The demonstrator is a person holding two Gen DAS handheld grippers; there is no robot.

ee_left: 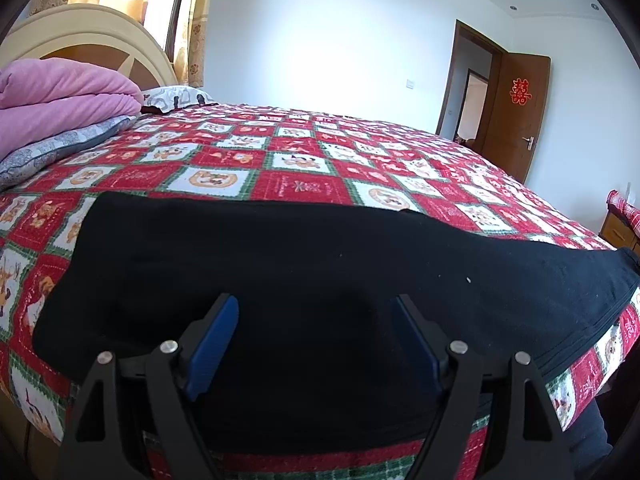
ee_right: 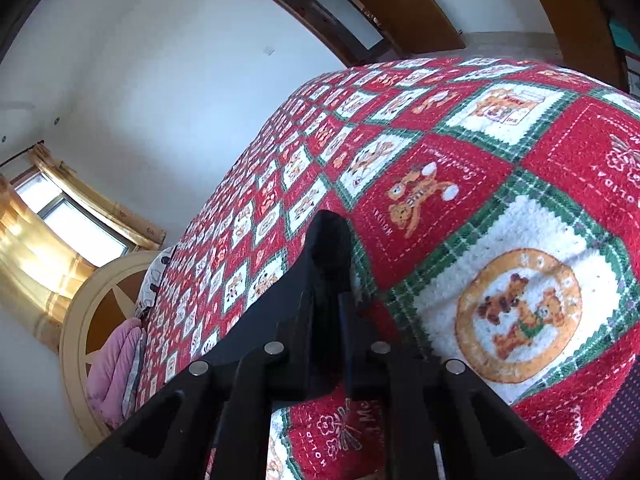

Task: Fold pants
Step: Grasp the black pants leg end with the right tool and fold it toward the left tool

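Note:
Black pants (ee_left: 320, 256) lie flat across the red, white and green patchwork bedspread (ee_left: 296, 160), close to the bed's near edge. My left gripper (ee_left: 314, 304) hovers over the middle of them, blue pads (ee_left: 212, 344) wide apart and nothing pinched between them. In the right wrist view my right gripper (ee_right: 334, 292) is shut on a bunch of black pants (ee_right: 328, 240) fabric, which sticks up past the fingertips and trails off to the lower left over the bedspread (ee_right: 480, 160). The rest of the pants is hidden there behind the gripper.
A folded pink blanket (ee_left: 60, 96) on a grey quilt and a patterned pillow (ee_left: 176, 98) sit at the head of the bed by the cream headboard (ee_left: 92, 32). A brown door (ee_left: 516, 116) stands open at the far right. A wooden cabinet (ee_left: 620, 228) is beside the bed.

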